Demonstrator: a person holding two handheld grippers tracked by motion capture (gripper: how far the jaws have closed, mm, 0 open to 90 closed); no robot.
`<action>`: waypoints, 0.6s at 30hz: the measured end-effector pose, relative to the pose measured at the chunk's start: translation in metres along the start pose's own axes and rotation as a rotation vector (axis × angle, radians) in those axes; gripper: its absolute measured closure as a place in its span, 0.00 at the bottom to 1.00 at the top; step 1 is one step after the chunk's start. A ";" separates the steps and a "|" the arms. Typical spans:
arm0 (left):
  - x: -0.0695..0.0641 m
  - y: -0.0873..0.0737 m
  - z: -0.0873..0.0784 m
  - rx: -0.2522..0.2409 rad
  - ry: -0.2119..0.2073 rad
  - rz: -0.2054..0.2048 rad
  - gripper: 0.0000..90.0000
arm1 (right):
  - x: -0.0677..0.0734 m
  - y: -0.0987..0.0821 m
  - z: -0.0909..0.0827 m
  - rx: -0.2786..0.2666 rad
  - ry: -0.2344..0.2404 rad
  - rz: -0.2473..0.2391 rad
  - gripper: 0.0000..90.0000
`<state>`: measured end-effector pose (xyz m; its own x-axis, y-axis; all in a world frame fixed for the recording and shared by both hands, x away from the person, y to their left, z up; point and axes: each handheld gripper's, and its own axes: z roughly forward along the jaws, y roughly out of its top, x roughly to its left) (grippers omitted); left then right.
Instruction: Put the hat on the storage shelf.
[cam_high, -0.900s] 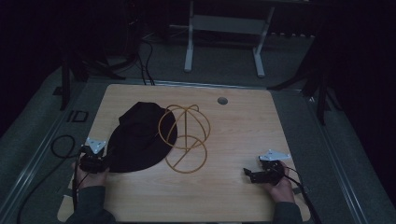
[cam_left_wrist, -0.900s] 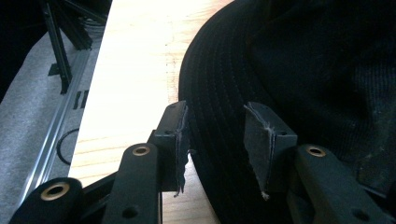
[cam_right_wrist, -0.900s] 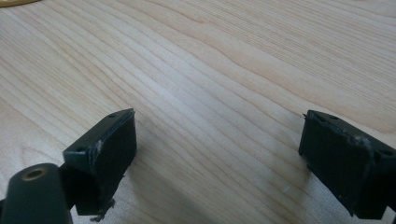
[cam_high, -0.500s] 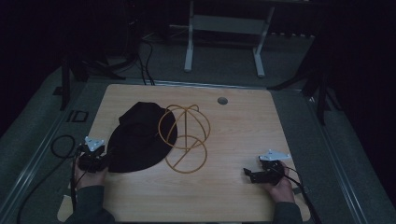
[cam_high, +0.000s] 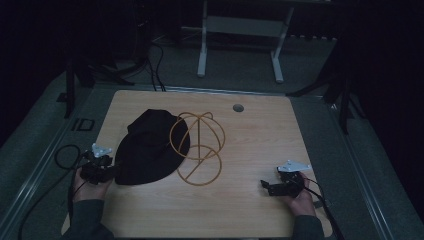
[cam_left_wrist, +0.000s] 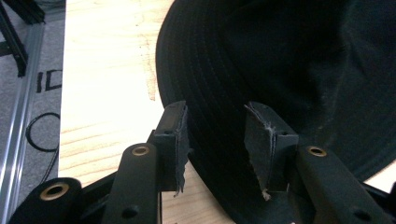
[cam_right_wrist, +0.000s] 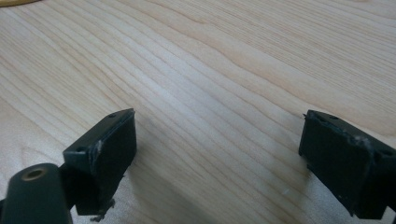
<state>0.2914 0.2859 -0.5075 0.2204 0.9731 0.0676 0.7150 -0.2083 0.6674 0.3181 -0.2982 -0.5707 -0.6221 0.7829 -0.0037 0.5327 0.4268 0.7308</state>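
Note:
A black bucket hat lies flat on the left half of the wooden table. Its right edge overlaps a tan wire hat stand that lies on its side. My left gripper is at the hat's near-left edge. In the left gripper view the hat spreads ahead, and its brim runs under the gap of the left gripper, whose pads stand apart without pressing on it. My right gripper rests low at the near right, and the right gripper is wide open over bare wood.
A round grommet sits near the table's far edge. A black cable loops on the floor off the left edge. A white metal frame stands on the floor behind the table.

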 end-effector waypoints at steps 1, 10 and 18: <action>0.000 0.002 -0.001 0.005 -0.002 0.008 0.66 | 0.000 0.000 0.000 0.000 0.000 0.000 0.12; 0.010 0.017 -0.016 0.008 0.007 0.014 0.63 | 0.000 0.000 0.000 0.000 0.000 0.000 0.12; 0.012 0.029 -0.023 0.024 -0.006 0.022 0.60 | 0.000 0.000 0.000 0.000 0.000 0.000 0.12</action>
<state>0.2996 0.2940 -0.4707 0.2397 0.9677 0.0777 0.7254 -0.2317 0.6482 0.3179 -0.2982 -0.5707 -0.6220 0.7830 -0.0035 0.5328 0.4265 0.7309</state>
